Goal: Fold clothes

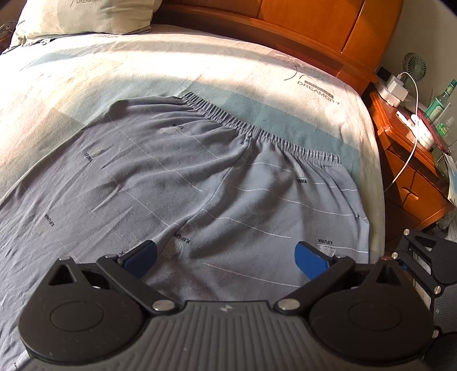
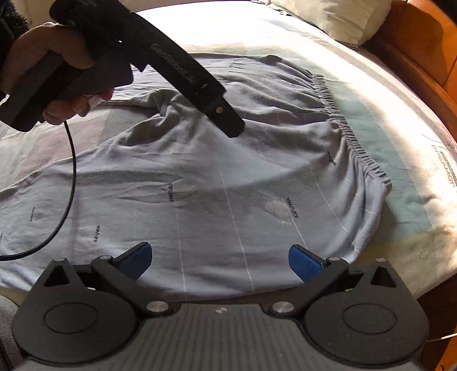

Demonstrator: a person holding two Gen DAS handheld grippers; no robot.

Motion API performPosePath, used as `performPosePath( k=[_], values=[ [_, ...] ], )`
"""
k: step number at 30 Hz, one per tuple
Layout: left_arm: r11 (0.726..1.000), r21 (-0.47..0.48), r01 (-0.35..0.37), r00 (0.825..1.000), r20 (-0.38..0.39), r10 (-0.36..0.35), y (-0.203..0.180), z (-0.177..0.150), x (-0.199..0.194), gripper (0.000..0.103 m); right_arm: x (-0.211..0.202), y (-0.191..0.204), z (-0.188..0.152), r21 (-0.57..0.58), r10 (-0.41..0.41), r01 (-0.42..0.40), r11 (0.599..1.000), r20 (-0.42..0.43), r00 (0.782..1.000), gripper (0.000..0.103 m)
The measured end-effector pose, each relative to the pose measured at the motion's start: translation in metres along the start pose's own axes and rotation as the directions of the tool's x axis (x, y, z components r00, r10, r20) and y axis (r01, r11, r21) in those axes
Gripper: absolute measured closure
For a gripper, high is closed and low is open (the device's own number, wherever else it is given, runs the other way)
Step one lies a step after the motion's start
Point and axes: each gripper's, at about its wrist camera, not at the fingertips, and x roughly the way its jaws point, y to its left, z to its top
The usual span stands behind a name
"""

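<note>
A pair of blue-grey shorts lies spread out flat on the bed. The shorts have thin white lines and small dark words printed on them. The stretchy waistband is bunched up in little folds and points toward the top of the bed. The cloth has some soft wrinkles, and part of it is in sun and part in shade.

The left gripper hovers low over the shorts, near the leg end. Its two blue fingers are spread wide apart, and nothing is between them. In the right wrist view, the left gripper shows as a long black tool, and a hand holds its handle. A black cable hangs down from that handle and loops over the shorts.

The right gripper also sits low over the shorts, by the near edge of the cloth. Its blue fingers are wide apart too, and it holds nothing.

The bed has a pale sheet with blue-green blocks and the word DREAMCITY on it. A pillow rests at the top of the bed. Behind it stands a wooden headboard. Beside the bed is a wooden nightstand. On it are a white charger with a white cord, a small fan and a green bottle.
</note>
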Motion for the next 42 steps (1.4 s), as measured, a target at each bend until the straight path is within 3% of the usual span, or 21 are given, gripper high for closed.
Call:
performPosePath(
  k=[3,7,12,18,21,26,30,40,42],
  values=[
    [1.000,0.018,0.000,1.000,0.012,-0.001,-0.002,-0.003,-0.009,0.001,0.019,0.017,-0.003,-0.058,0.023,-0.027,0.998,-0.084,0.996,0.000],
    [0.999,0.044,0.007,1.000,0.010,-0.007,-0.008,-0.016,-0.022,0.001,0.008,0.019,-0.019,-0.062,0.005,-0.009,0.998,-0.072,0.997,0.000],
    [0.996,0.028,0.089,0.995,-0.042,-0.088,-0.024,-0.043,-0.021,0.001,-0.002,0.011,-0.022,-0.025,-0.016,0.015,1.000,-0.082,0.996,0.000],
    [0.998,-0.036,0.044,0.991,-0.127,-0.048,-0.018,-0.084,-0.014,0.001,0.000,0.010,-0.021,-0.053,-0.043,0.037,0.998,-0.114,0.993,0.000],
    [1.000,-0.031,0.000,0.992,-0.123,-0.003,-0.012,-0.090,-0.029,0.001,-0.001,0.011,-0.017,-0.077,-0.041,0.033,0.996,-0.110,0.993,0.000],
    [0.997,0.027,0.073,0.989,-0.130,-0.069,-0.020,-0.100,-0.040,0.001,-0.003,0.013,-0.012,-0.118,-0.038,0.025,0.993,-0.104,0.994,0.000],
    [0.996,-0.079,-0.029,0.982,-0.188,0.014,0.000,-0.118,-0.037,0.001,-0.004,0.014,-0.007,-0.147,-0.035,0.020,0.989,-0.100,0.994,0.000],
    [0.976,-0.209,-0.061,0.981,-0.192,0.020,0.004,-0.153,-0.063,0.001,0.008,0.018,0.016,-0.218,-0.010,-0.006,0.976,-0.071,0.997,0.000],
    [0.960,-0.268,-0.084,0.983,-0.178,0.036,0.009,-0.156,-0.074,0.001,0.014,0.020,0.022,-0.241,-0.006,-0.011,0.970,-0.069,0.998,0.000]
  ],
)
